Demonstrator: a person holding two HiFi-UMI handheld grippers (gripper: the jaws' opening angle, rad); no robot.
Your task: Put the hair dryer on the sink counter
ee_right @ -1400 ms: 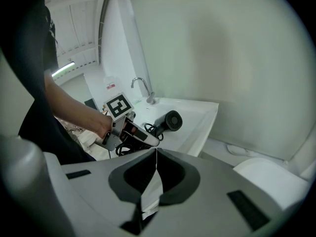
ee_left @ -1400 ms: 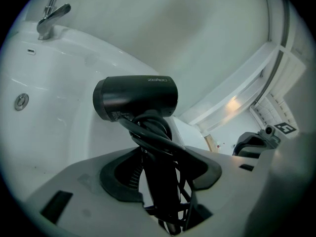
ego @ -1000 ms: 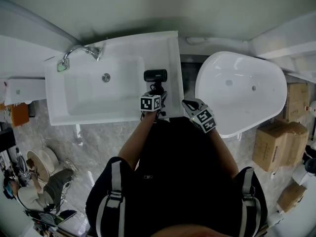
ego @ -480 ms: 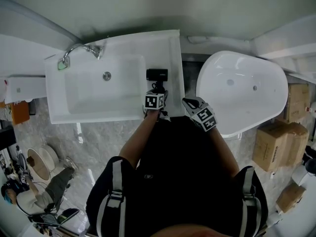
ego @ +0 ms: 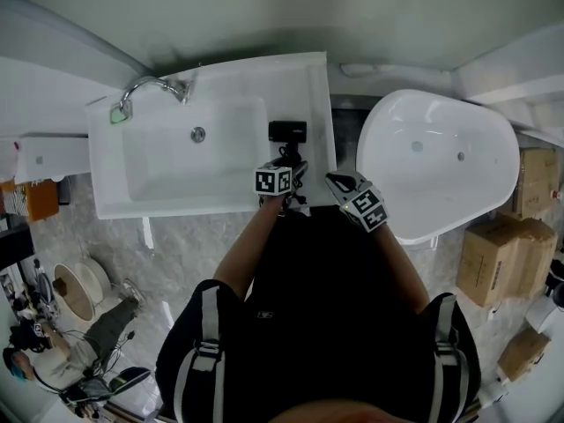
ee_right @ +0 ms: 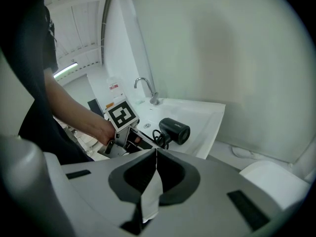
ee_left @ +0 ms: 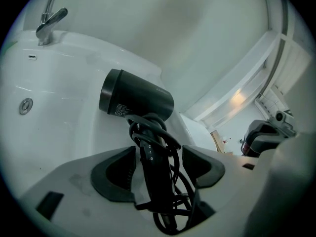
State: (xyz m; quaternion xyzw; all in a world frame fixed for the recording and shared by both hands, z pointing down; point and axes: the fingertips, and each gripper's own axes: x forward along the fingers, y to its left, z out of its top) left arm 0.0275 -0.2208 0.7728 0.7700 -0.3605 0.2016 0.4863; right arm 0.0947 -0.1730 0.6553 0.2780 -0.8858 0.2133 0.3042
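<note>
A black hair dryer (ego: 286, 131) lies on the white sink counter (ego: 317, 95), right of the basin, its cord wound round the handle. My left gripper (ego: 293, 160) is just behind it. In the left gripper view the dryer's handle (ee_left: 153, 174) stands between the jaws of that gripper (ee_left: 158, 162), which are opening, with narrow gaps between the pads and the handle. The barrel (ee_left: 138, 98) rests on the counter. My right gripper (ego: 340, 183) hovers right of the counter's front corner, shut and empty (ee_right: 156, 154). From there I see the dryer (ee_right: 175, 131) and the left gripper (ee_right: 129, 137).
The sink basin (ego: 194, 161) with a chrome faucet (ego: 150, 86) takes up the counter's left. A white bathtub (ego: 441, 161) stands to the right, with cardboard boxes (ego: 489, 254) beyond it. A person (ego: 79, 359) sits among clutter on the marble floor at lower left.
The head view has drifted slightly, so everything sits a little further right. The dryer keeps its place on the counter, with the left gripper still behind it. The right gripper has not moved.
</note>
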